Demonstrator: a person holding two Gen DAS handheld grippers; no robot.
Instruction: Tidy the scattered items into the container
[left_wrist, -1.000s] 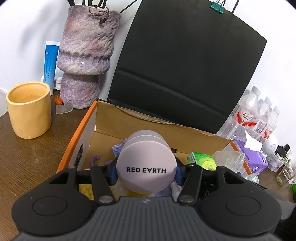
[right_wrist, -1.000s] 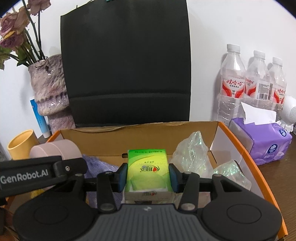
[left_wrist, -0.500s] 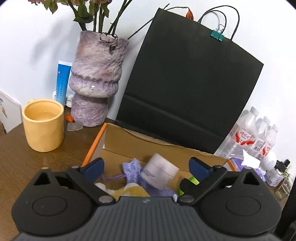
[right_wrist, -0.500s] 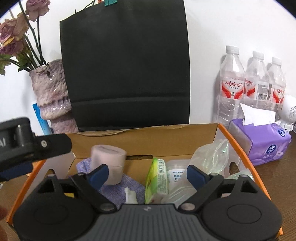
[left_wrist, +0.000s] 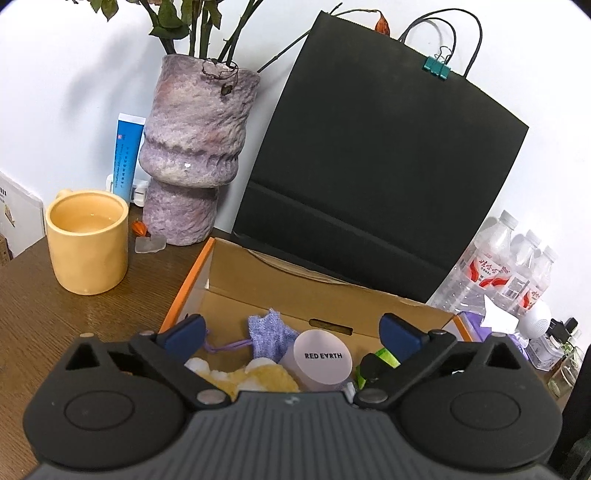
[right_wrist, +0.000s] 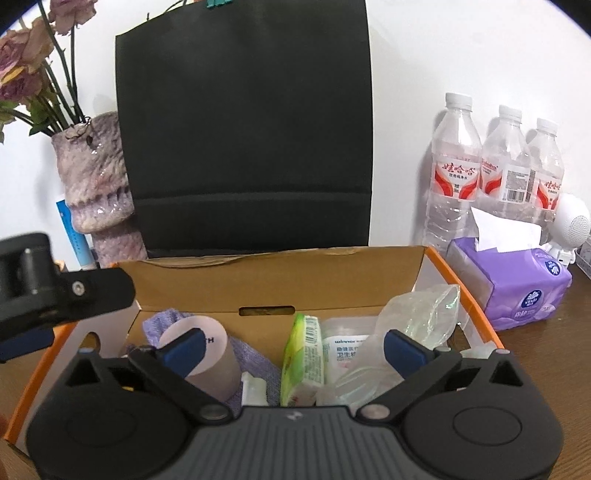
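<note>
An orange-edged cardboard box (left_wrist: 188, 280) (right_wrist: 280, 280) lies below both grippers. Inside it rests a pink RED EARTH jar (left_wrist: 321, 360) (right_wrist: 210, 362), tipped on a purple knitted cloth (left_wrist: 271, 334) next to something yellow and fluffy (left_wrist: 258, 376). A green tissue pack (right_wrist: 304, 358) (left_wrist: 384, 356) stands on edge beside a white "winner" packet (right_wrist: 343, 354) and a crumpled clear plastic bag (right_wrist: 417, 314). My left gripper (left_wrist: 291, 328) is open wide above the jar and touches nothing. My right gripper (right_wrist: 293, 347) has its jaws opening, the tissue pack loose below them. The left gripper's body (right_wrist: 55, 295) shows at the left of the right wrist view.
Behind the box stands a black paper bag (left_wrist: 369, 166). To its left are a purple vase (left_wrist: 192, 155), a blue tube (left_wrist: 125, 155) and a yellow mug (left_wrist: 88, 240). On the right stand water bottles (right_wrist: 498, 173), a purple tissue box (right_wrist: 517, 284) and a white speaker (right_wrist: 572, 225).
Both grippers went from shut to wide open. The pink jar dropped out of the left one and the green tissue pack out of the right one, both into the box. The left gripper rose slightly.
</note>
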